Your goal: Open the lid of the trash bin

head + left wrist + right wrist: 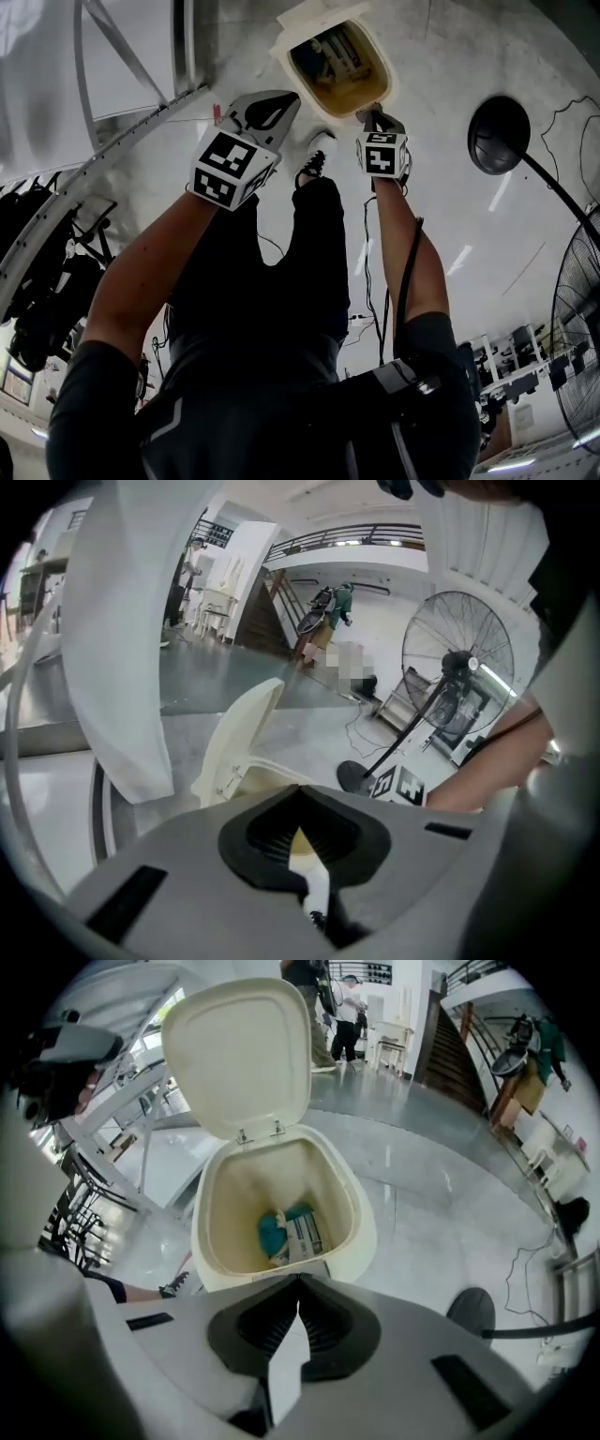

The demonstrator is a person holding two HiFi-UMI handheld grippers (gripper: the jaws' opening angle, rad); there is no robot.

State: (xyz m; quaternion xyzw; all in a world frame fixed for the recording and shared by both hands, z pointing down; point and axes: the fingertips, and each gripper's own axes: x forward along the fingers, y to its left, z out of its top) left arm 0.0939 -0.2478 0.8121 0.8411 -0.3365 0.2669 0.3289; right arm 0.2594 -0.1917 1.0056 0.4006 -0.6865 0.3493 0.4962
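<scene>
The cream trash bin (339,66) stands on the floor with its lid (239,1049) swung up and back. Inside the bin (281,1213) lie a teal wad (271,1232) and a printed carton (305,1234). My right gripper (373,116) hangs just short of the bin's front rim, jaws shut with nothing between them, tips meeting (300,1309). My left gripper (272,111) is off to the bin's side, also shut and empty (300,834). From there the raised lid (246,728) shows edge-on above the bin's rim (274,772).
A standing fan (577,328) with a round black base (499,134) is on the right, and its cable runs across the floor. A metal frame (122,122) and a white panel (122,639) are on the left. The person's shoe (317,155) is near the bin.
</scene>
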